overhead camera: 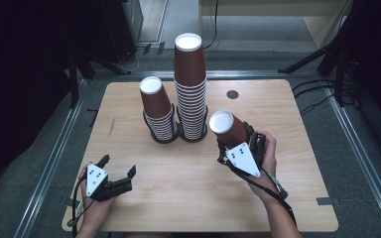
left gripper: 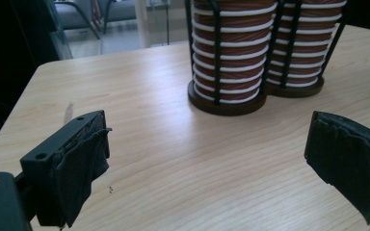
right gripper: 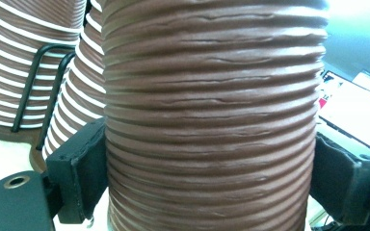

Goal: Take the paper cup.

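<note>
Left gripper (overhead camera: 117,168) rests on near-left of table (overhead camera: 287,198), jaws spread wide, nothing between. Right gripper (overhead camera: 234,144) clamps single brown cup (overhead camera: 228,127), bottom up, tilted, above table right of centre, just beside two cup stacks (overhead camera: 190,94) in black racks.

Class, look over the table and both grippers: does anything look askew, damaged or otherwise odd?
The black padding on the left gripper fingers looks torn and ragged. The shorter cup stack leans left beside the upright taller stack.
</note>
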A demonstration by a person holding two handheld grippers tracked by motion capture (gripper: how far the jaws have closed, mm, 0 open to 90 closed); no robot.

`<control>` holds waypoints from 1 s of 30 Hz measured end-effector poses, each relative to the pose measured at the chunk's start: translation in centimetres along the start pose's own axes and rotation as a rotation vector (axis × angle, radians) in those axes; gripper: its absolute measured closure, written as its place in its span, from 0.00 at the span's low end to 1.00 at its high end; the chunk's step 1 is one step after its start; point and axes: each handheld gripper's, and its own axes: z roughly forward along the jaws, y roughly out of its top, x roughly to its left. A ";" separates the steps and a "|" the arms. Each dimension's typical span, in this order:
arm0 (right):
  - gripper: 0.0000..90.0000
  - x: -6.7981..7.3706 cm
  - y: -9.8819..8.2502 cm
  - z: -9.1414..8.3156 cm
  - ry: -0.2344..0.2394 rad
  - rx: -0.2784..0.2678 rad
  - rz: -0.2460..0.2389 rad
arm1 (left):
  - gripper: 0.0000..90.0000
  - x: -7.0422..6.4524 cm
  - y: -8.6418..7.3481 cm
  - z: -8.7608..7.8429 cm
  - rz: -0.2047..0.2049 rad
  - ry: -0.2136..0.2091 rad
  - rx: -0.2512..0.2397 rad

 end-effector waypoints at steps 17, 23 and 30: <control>0.14 1.4 -1.3 -0.1 0.047 0.010 -0.164 | 0.03 -4.3 2.3 2.6 0.004 -0.129 -0.032; 0.14 2.2 -1.8 -0.1 0.062 0.008 -0.227 | 0.03 -5.5 2.5 3.0 0.023 -0.169 -0.032; 0.14 3.3 -2.4 0.2 0.091 -0.002 -0.311 | 0.03 -6.7 2.6 2.9 0.030 -0.218 -0.039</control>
